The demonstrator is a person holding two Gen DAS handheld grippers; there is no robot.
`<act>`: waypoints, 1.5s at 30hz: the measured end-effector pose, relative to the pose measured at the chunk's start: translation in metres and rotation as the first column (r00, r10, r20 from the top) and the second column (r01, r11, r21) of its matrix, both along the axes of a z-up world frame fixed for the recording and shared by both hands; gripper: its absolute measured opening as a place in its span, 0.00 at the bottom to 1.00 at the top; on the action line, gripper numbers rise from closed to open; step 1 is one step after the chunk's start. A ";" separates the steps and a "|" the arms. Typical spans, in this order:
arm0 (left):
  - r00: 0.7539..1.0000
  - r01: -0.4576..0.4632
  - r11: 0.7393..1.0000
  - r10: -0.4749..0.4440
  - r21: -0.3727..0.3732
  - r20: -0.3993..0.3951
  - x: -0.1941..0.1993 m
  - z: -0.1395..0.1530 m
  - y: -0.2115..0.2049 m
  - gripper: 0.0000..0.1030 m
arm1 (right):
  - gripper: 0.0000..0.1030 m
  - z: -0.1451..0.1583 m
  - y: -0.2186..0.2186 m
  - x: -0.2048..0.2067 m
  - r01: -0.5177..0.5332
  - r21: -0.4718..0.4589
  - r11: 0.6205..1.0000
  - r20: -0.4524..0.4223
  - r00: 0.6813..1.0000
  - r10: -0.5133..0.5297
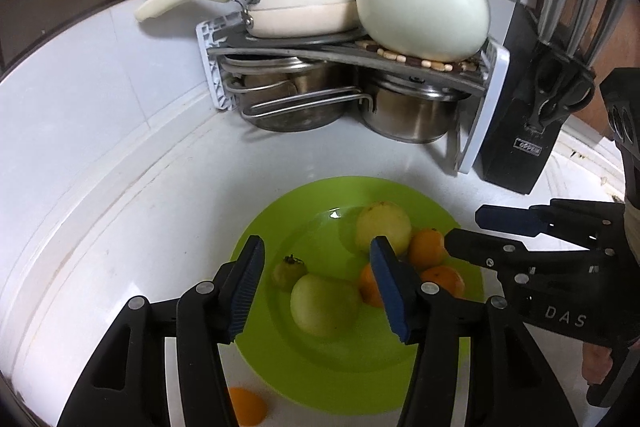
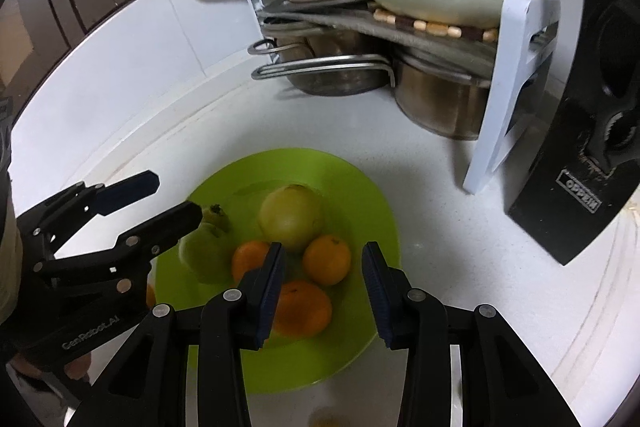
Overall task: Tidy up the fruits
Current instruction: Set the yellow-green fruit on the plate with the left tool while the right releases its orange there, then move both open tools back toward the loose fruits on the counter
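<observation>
Left gripper [image 1: 316,291] released and hovering over green plate [image 1: 280,211] of fruit, right gripper [image 2: 324,291] likewise parted and empty, stray orange [image 1: 246,405] off-plate on the surface just below the left jaws, nearer that hand.

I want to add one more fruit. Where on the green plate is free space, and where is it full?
The green plate is bare at its far-left part, beyond the small green fruit, and along its near rim. It is crowded on the right, where the oranges and the yellow-green fruit cluster.
</observation>
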State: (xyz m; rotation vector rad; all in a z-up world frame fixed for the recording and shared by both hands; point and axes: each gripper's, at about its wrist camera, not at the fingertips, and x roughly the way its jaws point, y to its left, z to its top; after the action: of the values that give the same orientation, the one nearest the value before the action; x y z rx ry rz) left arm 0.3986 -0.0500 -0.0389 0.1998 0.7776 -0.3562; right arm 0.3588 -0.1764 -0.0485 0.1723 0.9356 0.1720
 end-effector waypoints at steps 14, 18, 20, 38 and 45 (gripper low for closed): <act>0.997 -0.048 0.997 0.051 -0.055 0.061 -0.053 0.036 0.022 0.60 | 0.43 0.040 0.006 -0.041 -0.011 -0.014 1.000 0.103 0.995 0.013; 0.994 -0.070 0.996 0.074 -0.057 0.078 -0.069 0.041 0.030 0.62 | 0.47 0.044 0.010 -0.052 -0.012 -0.022 1.000 0.119 0.993 0.015; 0.993 -0.081 0.995 0.085 -0.058 0.082 -0.077 0.042 0.034 0.64 | 0.49 0.047 0.011 -0.060 -0.013 -0.030 0.999 0.125 0.992 0.016; 0.990 -0.130 0.989 0.133 -0.066 0.054 -0.131 0.015 0.062 0.71 | 0.54 0.032 0.020 -0.103 0.043 -0.044 0.998 0.110 0.993 -0.038; 0.991 -0.132 0.989 0.132 -0.067 -0.007 -0.136 -0.007 0.064 0.71 | 0.55 0.022 0.017 -0.114 0.077 -0.068 0.995 0.087 0.994 -0.071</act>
State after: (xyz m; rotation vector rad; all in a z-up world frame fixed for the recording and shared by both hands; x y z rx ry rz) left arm 0.2628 0.0137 -0.0454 0.0836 0.7758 -0.2567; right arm 0.2450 -0.1590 -0.0269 0.1332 0.8487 0.0764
